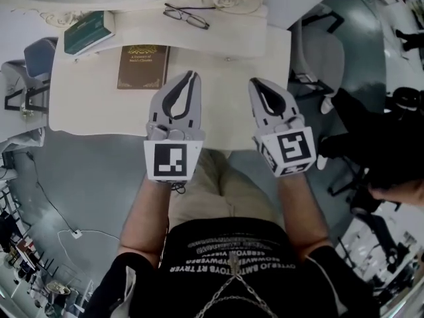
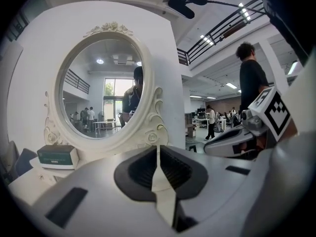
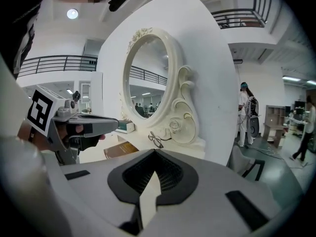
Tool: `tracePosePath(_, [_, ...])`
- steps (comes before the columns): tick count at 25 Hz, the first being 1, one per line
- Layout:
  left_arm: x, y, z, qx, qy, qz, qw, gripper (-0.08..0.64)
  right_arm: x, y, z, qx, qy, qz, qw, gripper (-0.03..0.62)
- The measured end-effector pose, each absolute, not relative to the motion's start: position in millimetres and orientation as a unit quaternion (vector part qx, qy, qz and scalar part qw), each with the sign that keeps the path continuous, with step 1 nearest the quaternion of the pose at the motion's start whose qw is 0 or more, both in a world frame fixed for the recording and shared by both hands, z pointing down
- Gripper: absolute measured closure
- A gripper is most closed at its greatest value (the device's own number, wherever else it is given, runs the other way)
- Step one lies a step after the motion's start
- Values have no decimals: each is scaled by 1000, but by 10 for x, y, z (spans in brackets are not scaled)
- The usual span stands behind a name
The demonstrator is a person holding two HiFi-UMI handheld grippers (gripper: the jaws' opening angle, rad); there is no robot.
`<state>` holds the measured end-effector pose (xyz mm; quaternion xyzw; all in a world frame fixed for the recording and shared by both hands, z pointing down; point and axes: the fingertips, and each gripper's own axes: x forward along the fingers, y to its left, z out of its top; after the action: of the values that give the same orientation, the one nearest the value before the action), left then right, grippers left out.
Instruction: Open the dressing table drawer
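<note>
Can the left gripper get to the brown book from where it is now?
Probably yes. The left gripper hangs just right of the brown book, with only bare tabletop between them. Its jaws are shut, so they would need to open first.

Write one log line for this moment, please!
left gripper shut, empty | right gripper shut, empty | both over dressing table

The white dressing table (image 1: 99, 108) stands just ahead, its ornate oval mirror (image 2: 101, 90) upright at the back. Its drawer is hidden from view.
</note>
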<state>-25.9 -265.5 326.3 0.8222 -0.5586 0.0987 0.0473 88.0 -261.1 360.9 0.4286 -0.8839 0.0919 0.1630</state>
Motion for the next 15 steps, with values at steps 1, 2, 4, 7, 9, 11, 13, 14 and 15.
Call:
tracePosePath(1, [-266,-2685,3296,823,-558,100,49,555,884,-2627,3640,431,-883,92,165,591])
tracePosePath(2, [-275,-2716,3323,823,-557,100,49,555,881,-2635,3673,433,-881,95,167,591])
tracePosePath(4, [-301,-2763,3365,825,-555,101,47,555,865,-2645,3755,435,-877,105,173,591])
tracePosePath(7, [-359,-2821,3423,824,-555,104,49,555,837,-2691,3881,438,-874,109,178,591])
tracePosePath(9, [-390,-2868,3470,824,-555,105,50,555,820,-2747,3948,440,-874,106,178,591])
tracePosePath(11, [-409,-2897,3526,825,-552,106,56,555,800,-2796,4016,441,-873,102,180,591])
tracePosePath(13, [-425,-2921,3574,829,-546,108,59,555,771,-2834,4082,443,-871,106,185,591])
tracePosePath(14, [-433,-2932,3601,829,-545,109,60,555,754,-2853,4111,443,-870,107,187,591])
tracePosePath(15, [-442,-2941,3631,830,-544,109,62,555,737,-2872,4138,443,-870,106,188,591])
